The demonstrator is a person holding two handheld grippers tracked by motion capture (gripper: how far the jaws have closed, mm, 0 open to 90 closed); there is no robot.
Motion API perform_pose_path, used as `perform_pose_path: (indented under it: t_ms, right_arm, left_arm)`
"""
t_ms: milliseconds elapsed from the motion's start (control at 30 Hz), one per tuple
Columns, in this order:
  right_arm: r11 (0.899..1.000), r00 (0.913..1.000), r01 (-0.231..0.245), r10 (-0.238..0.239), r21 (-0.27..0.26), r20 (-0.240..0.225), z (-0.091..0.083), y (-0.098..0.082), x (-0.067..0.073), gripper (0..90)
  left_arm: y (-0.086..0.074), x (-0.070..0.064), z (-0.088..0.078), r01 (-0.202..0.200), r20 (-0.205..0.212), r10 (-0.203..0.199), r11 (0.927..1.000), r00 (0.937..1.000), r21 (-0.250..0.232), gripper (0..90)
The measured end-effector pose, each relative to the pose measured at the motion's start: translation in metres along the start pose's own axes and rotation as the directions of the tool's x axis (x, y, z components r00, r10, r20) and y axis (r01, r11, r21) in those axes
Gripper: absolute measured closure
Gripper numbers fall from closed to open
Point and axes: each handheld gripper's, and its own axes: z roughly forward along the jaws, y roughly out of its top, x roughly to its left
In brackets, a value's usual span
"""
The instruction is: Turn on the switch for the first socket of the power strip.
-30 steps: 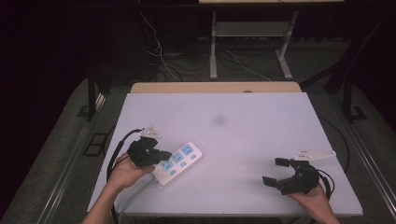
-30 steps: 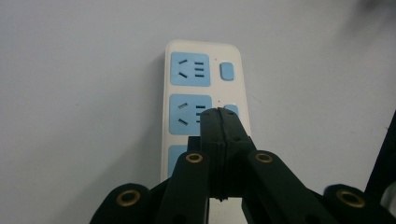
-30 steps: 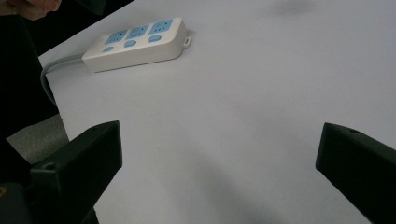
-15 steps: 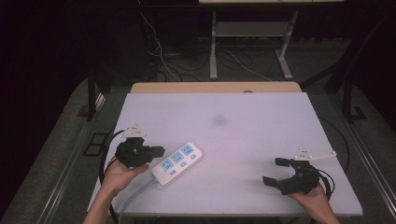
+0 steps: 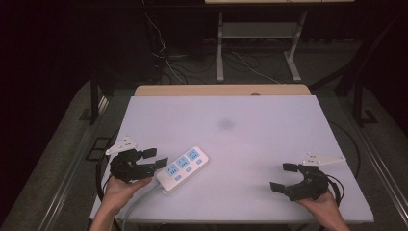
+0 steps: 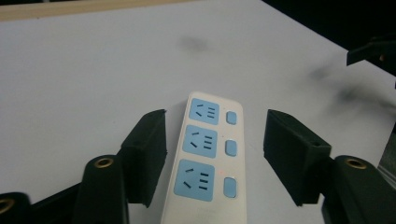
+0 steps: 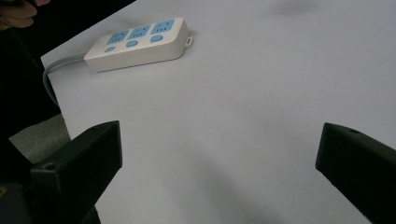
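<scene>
Two open grippers and a power strip on a white table

We see the left gripper [image 5: 153, 159] at about 8 o'clock on the table [image 5: 269, 125], its jaws apart on each side of the near end of the white power strip [image 5: 183, 168], but not squeezing it. At about 4 o'clock, well apart from the strip, the right gripper [image 5: 284, 177] has its jaws wide apart and holds nothing.

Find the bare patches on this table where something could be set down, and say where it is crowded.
Free: the wide stretch of table between the power strip and the right claw, and the far half up to the wooden edge, bare but for a dark smudge. Crowded: the near left corner, where the open left claw flanks the strip.
</scene>
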Motion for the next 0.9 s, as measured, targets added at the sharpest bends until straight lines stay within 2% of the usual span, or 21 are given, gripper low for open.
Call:
perform_pose_path:
  t_ms: [33,100,267,300,533,900]
  right_arm:
    - [1.000,1.0000,0.000,0.000,0.000,-0.001,0.000,0.000,0.000,0.0]
    - [1.000,1.0000,0.001,-0.001,0.001,-0.001,0.000,0.000,0.000,0.0]
    - [1.000,1.0000,0.001,-0.001,0.002,-0.003,0.001,0.000,0.001,0.0]
    - [1.000,1.0000,0.002,-0.002,0.002,-0.003,0.001,0.000,0.001,0.0]
    - [1.000,1.0000,0.004,-0.004,0.003,-0.004,0.001,0.000,0.001,0.0]
    - [1.000,1.0000,0.002,-0.002,0.006,-0.004,0.001,0.000,0.001,0.0]
  left_arm:
    - [-0.004,-0.001,-0.002,0.012,-0.011,-0.013,0.9997,0.9999,-0.023,30.4]
    - [-0.008,-0.002,-0.004,0.017,-0.007,-0.017,0.9993,0.9998,-0.033,21.2]
    - [-0.016,-0.004,-0.002,0.023,0.000,-0.023,0.9997,0.9997,-0.010,0.0]
    - [-0.020,-0.006,0.001,0.031,0.007,-0.031,0.9995,0.9995,-0.005,0.0]
    - [-0.035,-0.012,0.010,0.006,0.033,-0.007,0.9996,0.9994,0.026,0.0]
    - [-0.054,-0.016,0.021,-0.005,0.039,0.002,0.9974,0.9992,0.072,0.0]
